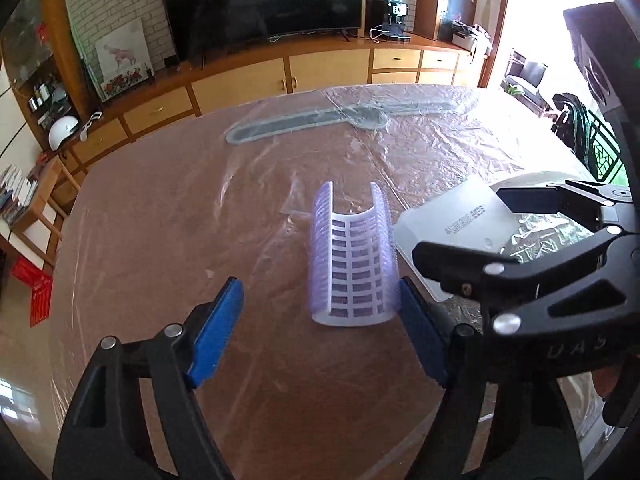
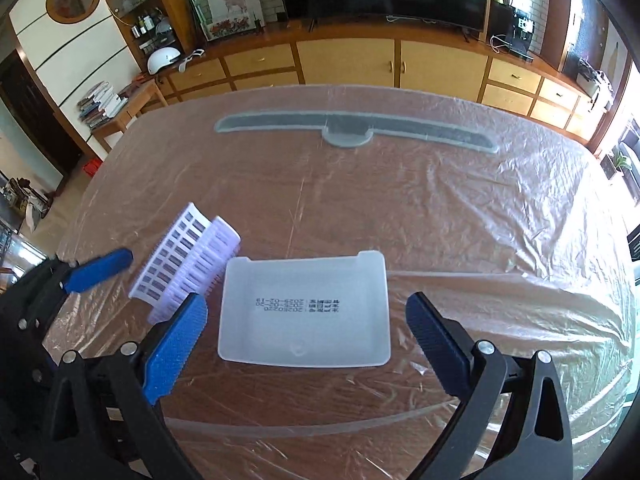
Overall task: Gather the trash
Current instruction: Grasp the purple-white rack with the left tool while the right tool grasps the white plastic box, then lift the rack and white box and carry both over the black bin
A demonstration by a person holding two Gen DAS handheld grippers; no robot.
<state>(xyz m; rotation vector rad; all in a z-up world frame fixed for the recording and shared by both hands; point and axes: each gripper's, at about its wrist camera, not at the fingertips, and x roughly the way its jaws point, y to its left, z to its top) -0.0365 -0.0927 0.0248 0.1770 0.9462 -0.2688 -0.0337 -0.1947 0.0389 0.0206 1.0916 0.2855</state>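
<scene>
Half the frosted tray (image 1: 452,220) behind right gripper (image 1: 460,240).

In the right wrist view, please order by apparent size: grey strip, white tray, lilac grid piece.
1. Grey strip, longest though farthest.
2. White tray.
3. Lilac grid piece, smallest; nearness similar to the tray.

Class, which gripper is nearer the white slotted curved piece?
Left. The left gripper straddles the white slotted curved piece; the right gripper brackets the frosted tray beside it.
</scene>
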